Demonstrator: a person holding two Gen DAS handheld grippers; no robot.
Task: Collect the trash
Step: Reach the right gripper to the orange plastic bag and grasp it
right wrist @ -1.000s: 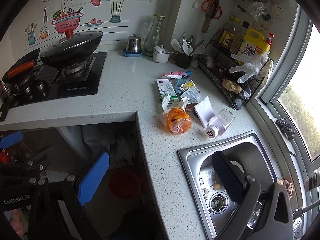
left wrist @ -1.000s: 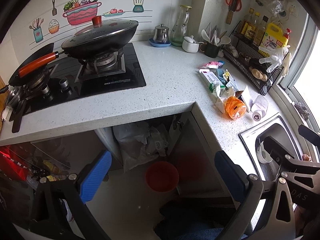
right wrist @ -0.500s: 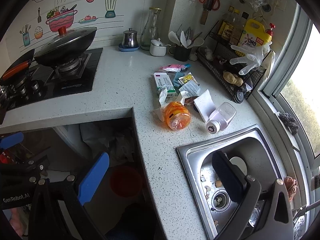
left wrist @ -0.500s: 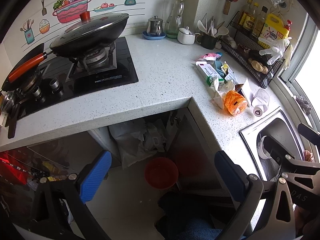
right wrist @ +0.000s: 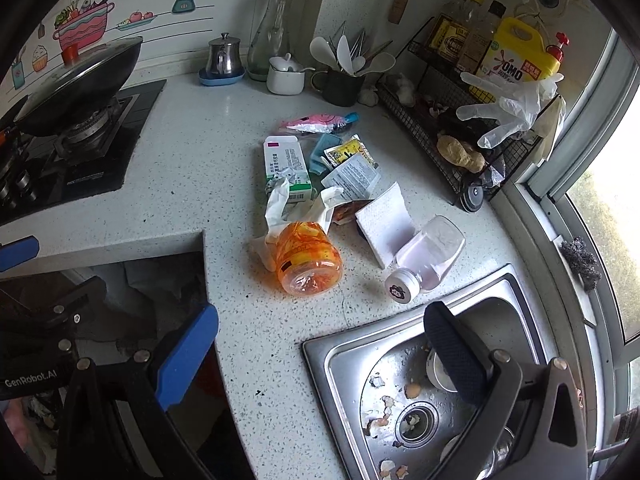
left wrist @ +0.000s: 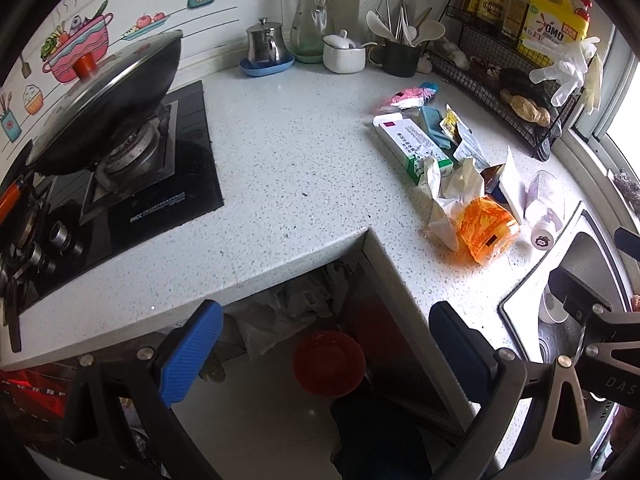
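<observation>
**Round bottles near the sink edge are the main risk**

The trash sits in one heap on the tabletop (right wrist: pixel 224 152), in the centre of the right wrist frame: an orange plastic jar (right wrist: pixel 310 260) on its side, touching crumpled tissue (right wrist: pixel 280 204), a clear bottle with a white cap (right wrist: pixel 428 260) at the lower right of the heap, a green-and-white carton (right wrist: pixel 286 168), sachets and a pink wrapper (right wrist: pixel 316 122) toward the top. Both round containers lie on their sides, so an off-centre pinch would likely roll them; the clear bottle lies just beside the sink (right wrist: pixel 352 344) and could drop in among the scraps there. Flat sachets may slip from the pads.

The right gripper (right wrist: pixel 320 348) hangs low in its frame over the tabletop edge and sink, jaws spread and empty, aimed toward the heap. The left gripper (left wrist: pixel 324 344) hovers at the bottom of its frame above the open space under the tabletop, jaws likewise spread and holding nothing, well apart from the trash at right of centre.
</observation>
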